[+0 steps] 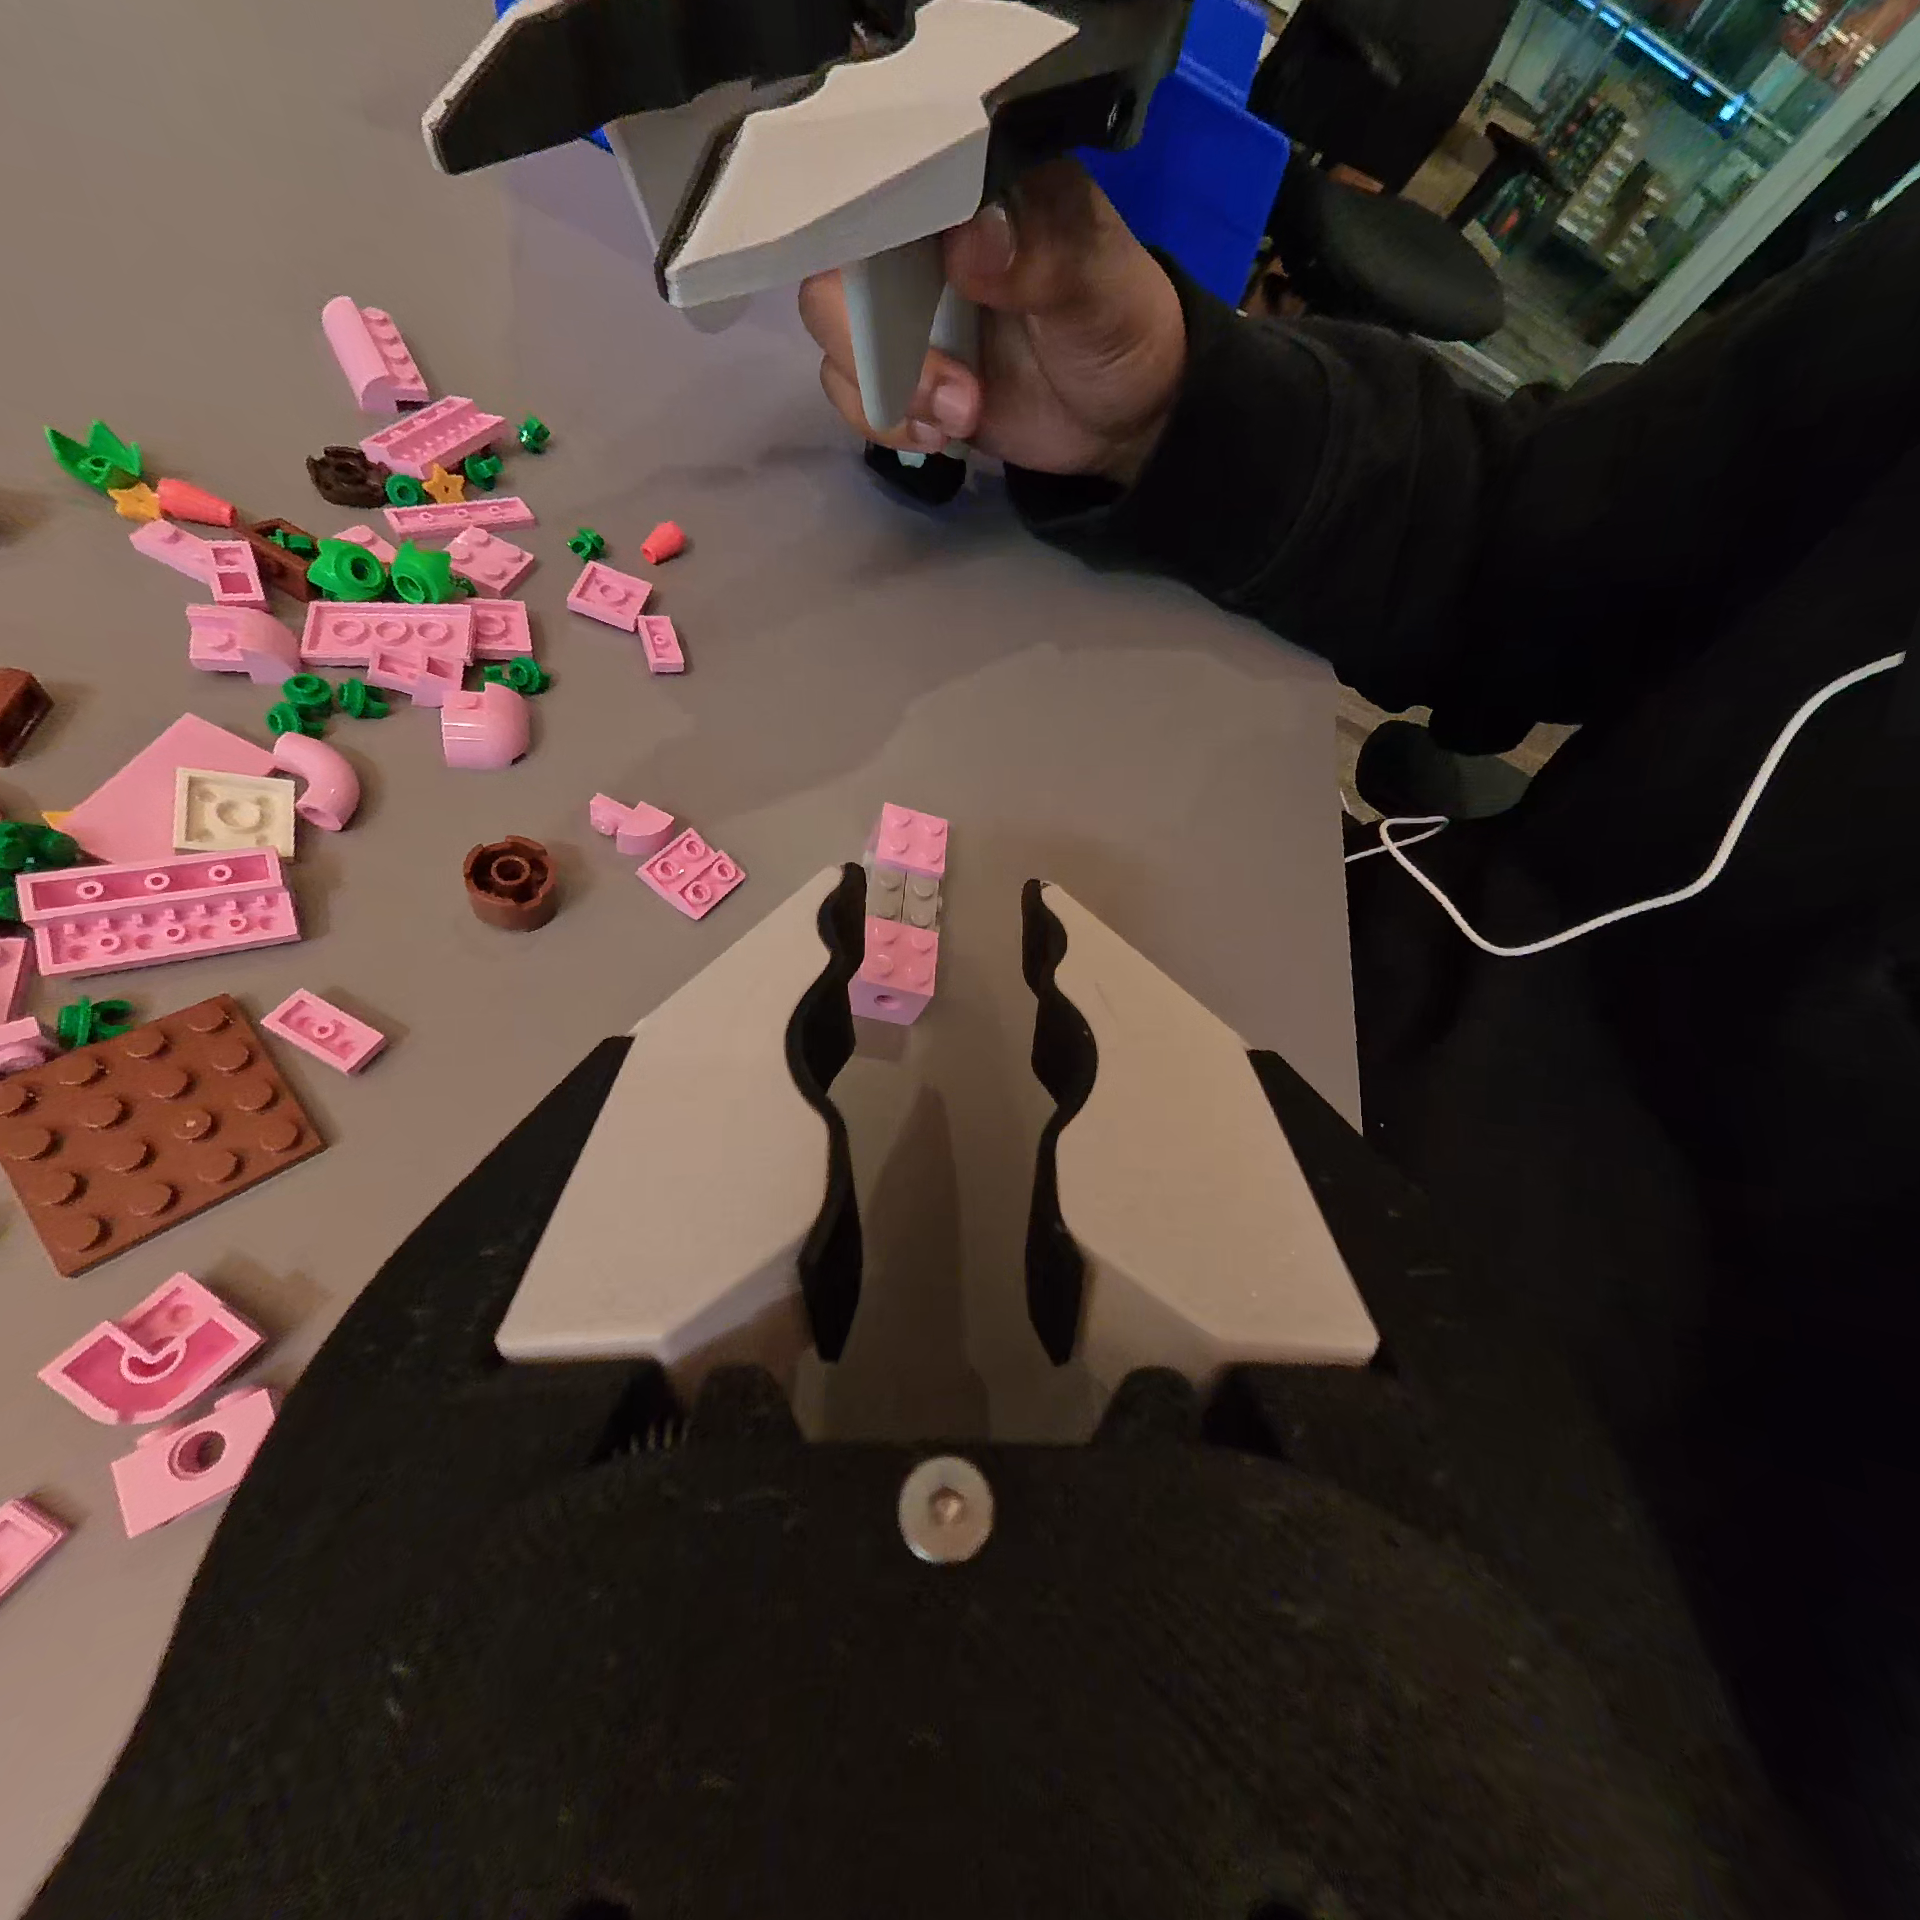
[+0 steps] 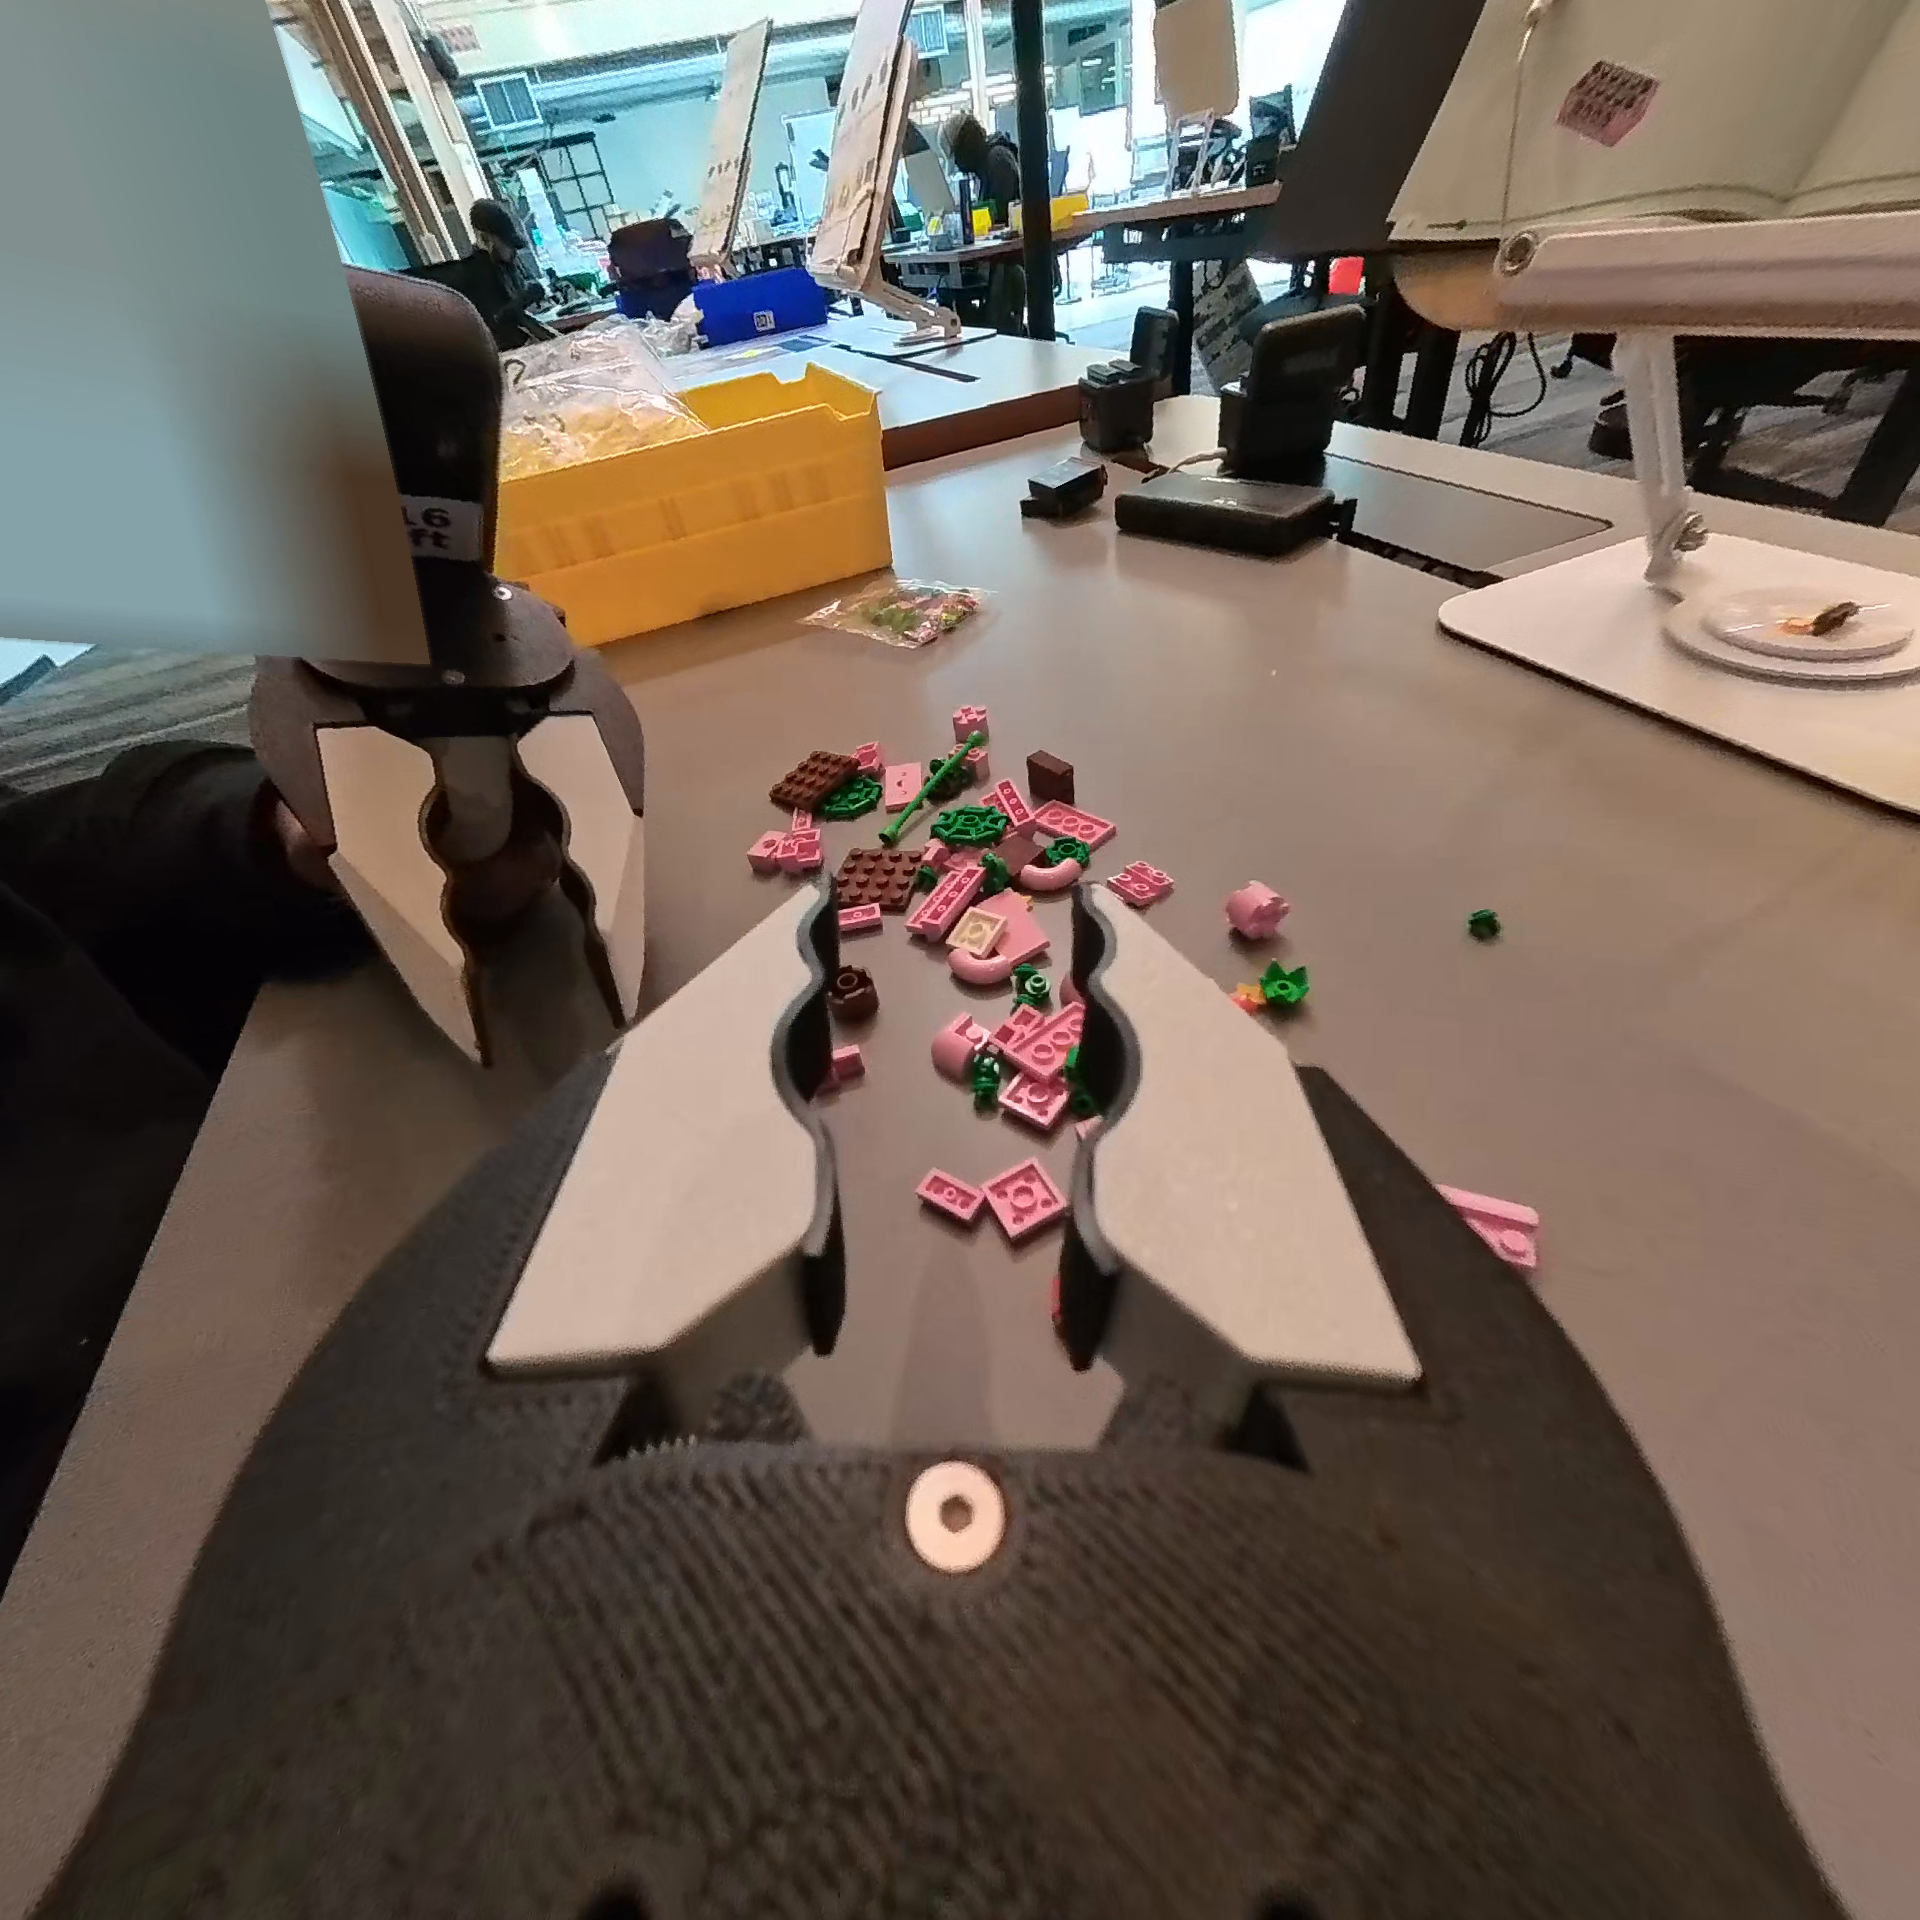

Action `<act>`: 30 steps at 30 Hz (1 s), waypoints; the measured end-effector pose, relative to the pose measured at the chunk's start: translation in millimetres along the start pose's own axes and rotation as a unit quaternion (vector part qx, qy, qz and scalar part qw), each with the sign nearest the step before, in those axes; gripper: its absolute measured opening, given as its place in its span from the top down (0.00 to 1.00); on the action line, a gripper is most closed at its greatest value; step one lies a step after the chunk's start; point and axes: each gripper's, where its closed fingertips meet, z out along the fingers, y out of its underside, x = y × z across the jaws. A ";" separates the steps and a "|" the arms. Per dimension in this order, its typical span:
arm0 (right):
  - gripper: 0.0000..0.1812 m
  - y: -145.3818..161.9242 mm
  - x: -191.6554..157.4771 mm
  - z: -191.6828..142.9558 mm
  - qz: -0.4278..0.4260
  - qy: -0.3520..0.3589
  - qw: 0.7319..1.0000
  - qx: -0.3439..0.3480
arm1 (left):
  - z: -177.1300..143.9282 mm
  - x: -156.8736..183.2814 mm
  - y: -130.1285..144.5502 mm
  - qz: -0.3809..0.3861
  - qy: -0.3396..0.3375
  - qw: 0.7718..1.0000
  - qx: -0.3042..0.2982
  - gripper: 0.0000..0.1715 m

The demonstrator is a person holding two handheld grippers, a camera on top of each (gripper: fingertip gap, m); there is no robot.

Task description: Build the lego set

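Note:
My left gripper (image 1: 940,888) is open, low over the grey table (image 1: 935,644). A small pink-grey-pink brick assembly (image 1: 902,920) lies on the table between its fingers, close to the left finger and clear of the right one. My right gripper (image 2: 954,899) is open and empty, above the heap of loose pink, green and brown pieces (image 2: 987,935). It also shows in the left wrist view (image 1: 561,197), held by a hand at the top. The left gripper shows at the left of the right wrist view (image 2: 540,1029).
A brown studded plate (image 1: 145,1132) and a brown round piece (image 1: 509,878) lie left of my left gripper. The table's edge (image 1: 1345,831) is just to its right. A yellow bin (image 2: 686,499), a bag of pieces (image 2: 899,611), black devices (image 2: 1226,509) and a white stand base (image 2: 1662,665) sit farther back. The brown round piece (image 1: 509,878) lies around 7 cm away from my left fingertips.

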 end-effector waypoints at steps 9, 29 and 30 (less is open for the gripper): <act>0.76 -0.2 3.8 -1.7 -0.001 0.009 1.000 -0.001 | -0.2 -3.0 0.4 -0.032 0.010 0.999 0.001 0.82; 0.85 67.4 37.4 9.3 -0.028 0.096 0.971 -0.219 | 0.3 -1.4 1.0 -0.028 0.011 1.000 -0.001 0.81; 0.84 70.2 37.4 10.6 -0.024 0.092 0.969 -0.228 | 0.4 -1.4 1.1 -0.028 0.011 1.000 -0.002 0.81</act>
